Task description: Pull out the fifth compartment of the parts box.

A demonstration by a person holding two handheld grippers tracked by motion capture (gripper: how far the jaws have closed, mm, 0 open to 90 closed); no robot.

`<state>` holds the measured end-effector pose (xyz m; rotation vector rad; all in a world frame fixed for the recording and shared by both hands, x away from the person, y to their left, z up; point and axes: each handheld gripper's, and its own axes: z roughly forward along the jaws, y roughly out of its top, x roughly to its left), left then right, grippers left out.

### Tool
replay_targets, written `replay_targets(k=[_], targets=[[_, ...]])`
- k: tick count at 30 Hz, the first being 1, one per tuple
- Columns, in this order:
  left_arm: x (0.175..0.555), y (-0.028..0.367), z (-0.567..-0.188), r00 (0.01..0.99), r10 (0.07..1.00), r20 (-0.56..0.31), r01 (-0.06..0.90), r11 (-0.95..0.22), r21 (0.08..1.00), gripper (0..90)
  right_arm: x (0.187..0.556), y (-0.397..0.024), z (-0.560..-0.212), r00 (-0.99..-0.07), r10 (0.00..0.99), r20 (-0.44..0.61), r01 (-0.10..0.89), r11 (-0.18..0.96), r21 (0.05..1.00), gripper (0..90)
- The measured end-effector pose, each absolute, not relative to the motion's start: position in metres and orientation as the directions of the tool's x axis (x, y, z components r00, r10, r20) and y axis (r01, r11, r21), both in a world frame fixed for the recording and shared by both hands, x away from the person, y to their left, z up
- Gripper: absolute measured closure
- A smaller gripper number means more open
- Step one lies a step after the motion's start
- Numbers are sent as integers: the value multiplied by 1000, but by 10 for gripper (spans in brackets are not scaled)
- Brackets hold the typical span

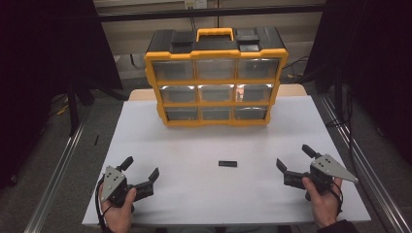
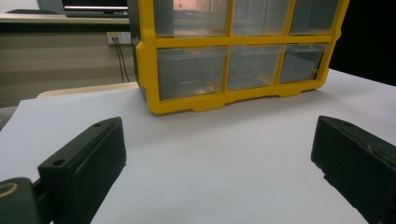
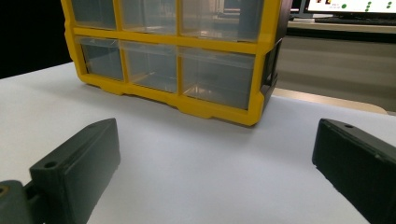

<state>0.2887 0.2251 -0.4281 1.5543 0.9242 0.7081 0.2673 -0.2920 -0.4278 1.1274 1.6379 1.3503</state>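
A yellow and black drawer organiser (image 1: 216, 80) with clear drawers stands at the far middle of the white table (image 1: 194, 194); its lower drawers show in the left gripper view (image 2: 233, 65) and the right gripper view (image 3: 177, 65). A small flat black bar (image 1: 227, 163) lies on the table between the hands. My left gripper (image 1: 141, 168) rests near the front left corner, held by a hand, its jaws spread wide with nothing between them (image 2: 215, 163). My right gripper (image 1: 294, 158) sits near the front right, also open and empty (image 3: 215, 163).
Metal rails (image 1: 53, 179) run along both sides of the table on the floor. A black post (image 1: 73, 104) stands at the left. Dark curtains flank the scene, and a wall ledge lies behind the organiser.
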Motion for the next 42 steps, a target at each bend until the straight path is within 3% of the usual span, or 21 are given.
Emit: replay_targets(k=[42], targets=[[287,222,-430,526,849,-46,200,-71,977,15,302,-240,-423,-456,890,-26,156,109,982,6]])
